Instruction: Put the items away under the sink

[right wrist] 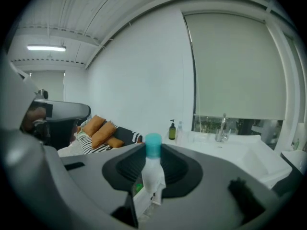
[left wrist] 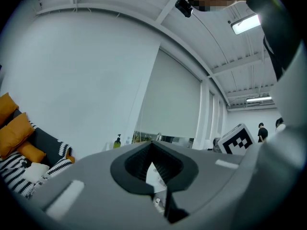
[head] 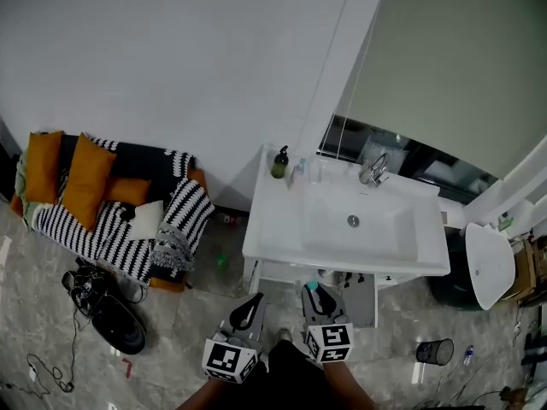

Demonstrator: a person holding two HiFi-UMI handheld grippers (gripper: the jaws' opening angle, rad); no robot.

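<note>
At lower centre, facing the sink (head: 275, 233), the right gripper (right wrist: 153, 151) clamps a teal-capped bottle (right wrist: 152, 175); the left gripper (left wrist: 152, 145) pinches a thin white labelled packet (left wrist: 156, 176).

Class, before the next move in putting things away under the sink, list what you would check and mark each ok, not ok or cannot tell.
1. Right gripper shut on the teal-capped bottle: ok.
2. Left gripper shut on the white labelled item: ok.
3. Cabinet below the basin open, with room inside: cannot tell.
4. Grippers aimed into the cabinet: not ok; both views look over the basin.
5. Basin rim cleared: not ok; the soap bottle stands there.
</note>
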